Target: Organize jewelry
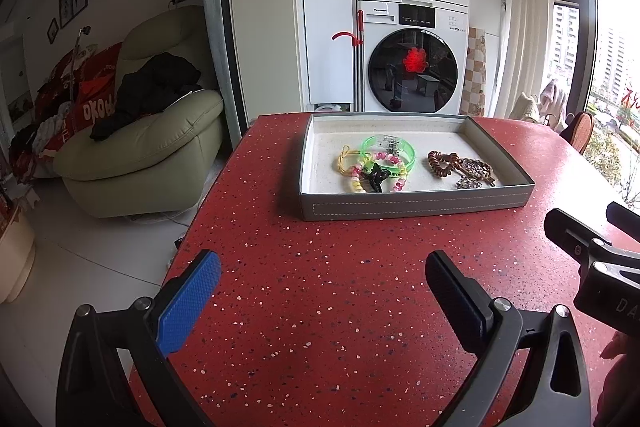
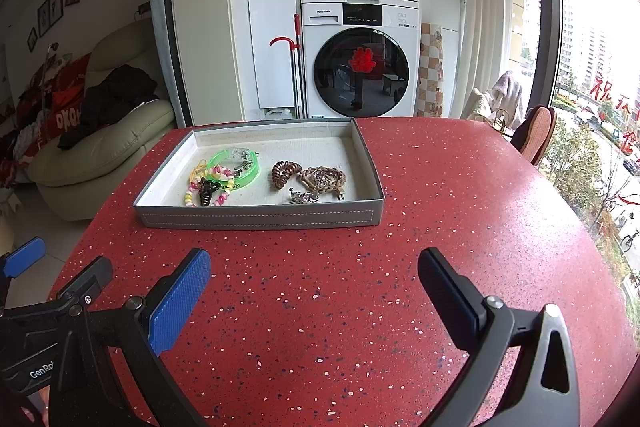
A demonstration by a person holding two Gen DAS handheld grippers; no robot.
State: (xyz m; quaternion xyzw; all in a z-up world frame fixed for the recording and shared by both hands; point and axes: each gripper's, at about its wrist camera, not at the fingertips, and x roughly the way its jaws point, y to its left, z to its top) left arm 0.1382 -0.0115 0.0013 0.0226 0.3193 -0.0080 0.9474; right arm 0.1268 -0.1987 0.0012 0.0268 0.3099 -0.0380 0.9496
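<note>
Glossy speckled red table (image 2: 360, 307), matt grey stitched tray (image 2: 256, 217), translucent green plastic bangle (image 2: 240, 167).

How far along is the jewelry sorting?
All visible pieces sit in the grey tray: green bangle group left, brown coil group right. Left gripper and right gripper hang open, empty. Nothing visible on the red table outside it.

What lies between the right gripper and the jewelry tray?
Only bare red tabletop lies between the open right gripper and the gray tray, seen in the right wrist view.
</note>
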